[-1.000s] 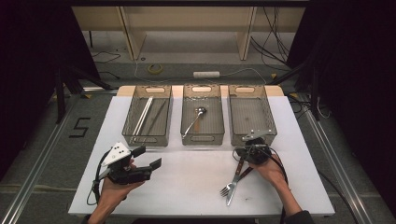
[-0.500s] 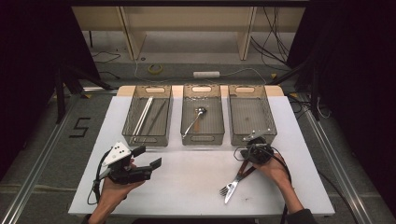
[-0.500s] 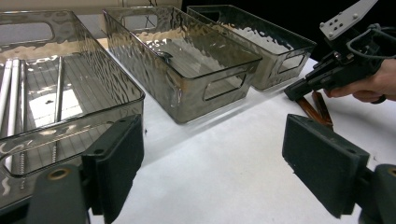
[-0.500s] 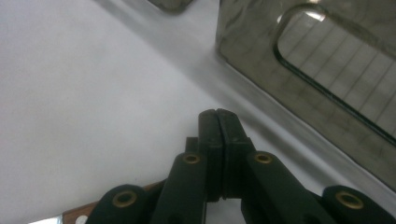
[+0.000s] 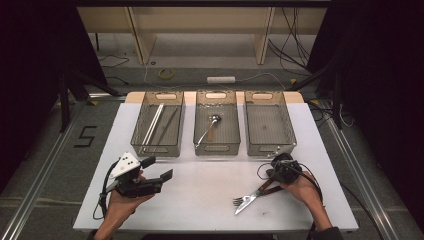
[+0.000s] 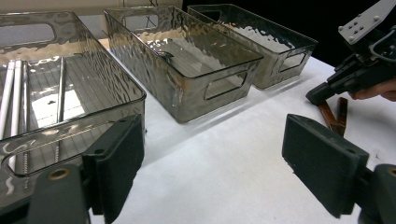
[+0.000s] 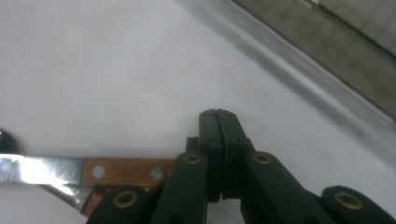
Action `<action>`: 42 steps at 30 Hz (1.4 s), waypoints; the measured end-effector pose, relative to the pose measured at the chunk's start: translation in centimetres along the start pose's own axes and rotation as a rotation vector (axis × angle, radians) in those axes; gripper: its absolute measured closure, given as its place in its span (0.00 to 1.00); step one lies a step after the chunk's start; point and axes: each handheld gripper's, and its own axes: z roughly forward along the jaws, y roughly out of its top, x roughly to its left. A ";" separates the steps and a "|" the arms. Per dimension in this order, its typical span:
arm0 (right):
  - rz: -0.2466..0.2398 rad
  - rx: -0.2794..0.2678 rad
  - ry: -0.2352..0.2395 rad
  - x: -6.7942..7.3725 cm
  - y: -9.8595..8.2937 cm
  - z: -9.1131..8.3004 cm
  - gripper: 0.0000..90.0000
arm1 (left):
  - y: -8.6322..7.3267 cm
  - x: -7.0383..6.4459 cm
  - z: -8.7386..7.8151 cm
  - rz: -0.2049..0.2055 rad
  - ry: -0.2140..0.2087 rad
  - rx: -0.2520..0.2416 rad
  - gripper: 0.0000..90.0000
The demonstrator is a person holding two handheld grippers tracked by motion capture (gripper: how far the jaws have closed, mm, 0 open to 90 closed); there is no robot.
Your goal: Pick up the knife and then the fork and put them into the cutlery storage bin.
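Knife (image 5: 260,192) and fork (image 5: 242,201) lie together on the white tabletop (image 5: 200,200), near its front edge on the person's right side. Wood handles point up-right toward the right tongs (image 5: 272,176); blade and tines point down-left. Long axis runs diagonal across the tabletop.

Right tongs: jaws pressed together, nothing visibly between them in the right gripper view. The knife's riveted wooden handle (image 7: 126,171) lies just beside the tips, to their left in that view, apparently passing under the jaws. Whether the tongs touch the handle — cannot tell.

Left tongs (image 5: 159,169): jaws wide apart, empty, held well away on the left side, pointing toward the bins.

Three clear bins beyond: left bin (image 5: 145,150) holds long thin rods, middle bin (image 5: 235,145) a spoon (image 5: 209,126), right bin (image 5: 287,142) looks empty.

Judgement: right hand is far nearer the cutlery; jaws need to part, then close across a handle, crosswise to the long axis.
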 end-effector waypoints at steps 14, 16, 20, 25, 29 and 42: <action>-0.048 0.091 -0.017 1.5 -2.7 -2.1 1.00 | 0.0 -0.1 0.1 0.009 -0.005 0.004 0.23; -0.054 0.095 -0.015 1.8 -3.0 -2.3 1.00 | 0.0 -0.1 0.1 0.008 -0.006 0.003 0.23; -0.063 0.105 -0.015 2.2 -3.4 -2.6 1.00 | 0.0 -0.1 0.1 0.009 -0.006 0.005 0.23; -0.082 0.120 -0.009 2.8 -4.1 -3.1 1.00 | 0.0 -0.1 0.1 0.008 -0.006 0.005 0.23; -0.098 0.134 -0.001 3.2 -4.5 -3.4 1.00 | 0.0 -0.1 0.2 0.010 -0.005 0.006 0.23; -0.144 0.170 0.005 3.8 -5.1 -4.2 0.94 | 0.0 -0.1 0.2 0.009 -0.006 0.007 0.23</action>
